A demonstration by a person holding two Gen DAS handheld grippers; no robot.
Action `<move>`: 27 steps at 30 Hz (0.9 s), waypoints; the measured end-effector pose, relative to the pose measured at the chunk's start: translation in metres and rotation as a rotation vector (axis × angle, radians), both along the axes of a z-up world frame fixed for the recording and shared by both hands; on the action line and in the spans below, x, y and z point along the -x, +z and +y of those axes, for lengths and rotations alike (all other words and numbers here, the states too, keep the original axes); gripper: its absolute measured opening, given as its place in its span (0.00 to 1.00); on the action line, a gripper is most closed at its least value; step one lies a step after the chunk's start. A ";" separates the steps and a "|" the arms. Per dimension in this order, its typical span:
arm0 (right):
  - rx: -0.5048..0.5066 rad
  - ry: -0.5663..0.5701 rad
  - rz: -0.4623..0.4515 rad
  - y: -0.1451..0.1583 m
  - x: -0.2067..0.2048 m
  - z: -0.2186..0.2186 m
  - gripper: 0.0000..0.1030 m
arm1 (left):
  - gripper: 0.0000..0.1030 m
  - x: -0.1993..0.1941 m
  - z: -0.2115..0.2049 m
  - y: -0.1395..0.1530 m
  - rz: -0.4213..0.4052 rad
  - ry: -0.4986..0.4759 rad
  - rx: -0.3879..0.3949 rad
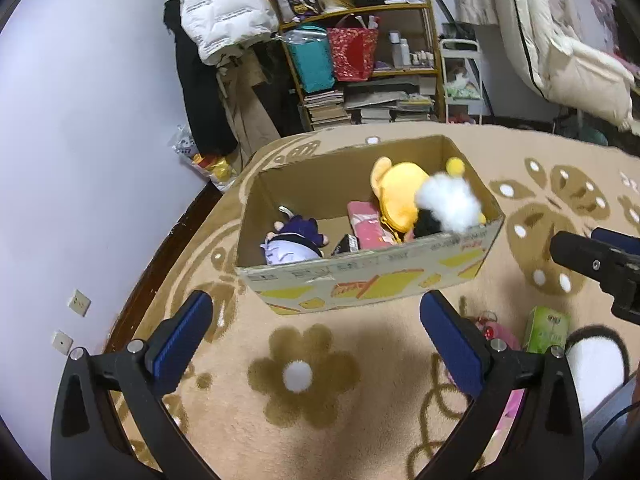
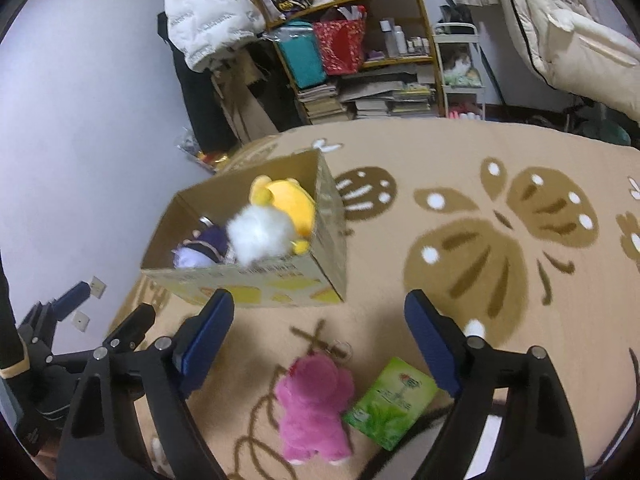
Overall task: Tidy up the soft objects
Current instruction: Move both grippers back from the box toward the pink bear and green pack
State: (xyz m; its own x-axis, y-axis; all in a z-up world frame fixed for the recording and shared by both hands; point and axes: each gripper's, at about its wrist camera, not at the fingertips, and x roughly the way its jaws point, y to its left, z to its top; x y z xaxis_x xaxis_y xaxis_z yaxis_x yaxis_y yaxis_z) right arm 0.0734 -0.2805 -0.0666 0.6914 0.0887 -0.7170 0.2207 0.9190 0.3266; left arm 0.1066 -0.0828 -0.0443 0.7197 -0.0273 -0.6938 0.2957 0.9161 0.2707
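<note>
The right hand-held gripper (image 2: pixel 318 332), jaws wide, hovers over a pink plush toy (image 2: pixel 314 410) on the carpet (image 2: pixel 460 152).

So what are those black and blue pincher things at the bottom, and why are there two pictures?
Each is a claw that a person holds, one in each hand, with a camera on top. One picture looks along the left claw, the other along the right claw. Both are open and hold nothing. On the flowery rug stands a cardboard box with a yellow plush, a white fluffy toy and a purple doll inside. A pink plush and a green packet lie on the rug, below the right claw.
</note>
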 end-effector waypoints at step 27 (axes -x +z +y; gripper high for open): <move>-0.141 -0.172 0.248 -0.086 0.004 -0.036 0.80 | 0.99 0.008 -0.047 -0.065 0.148 -0.140 -0.023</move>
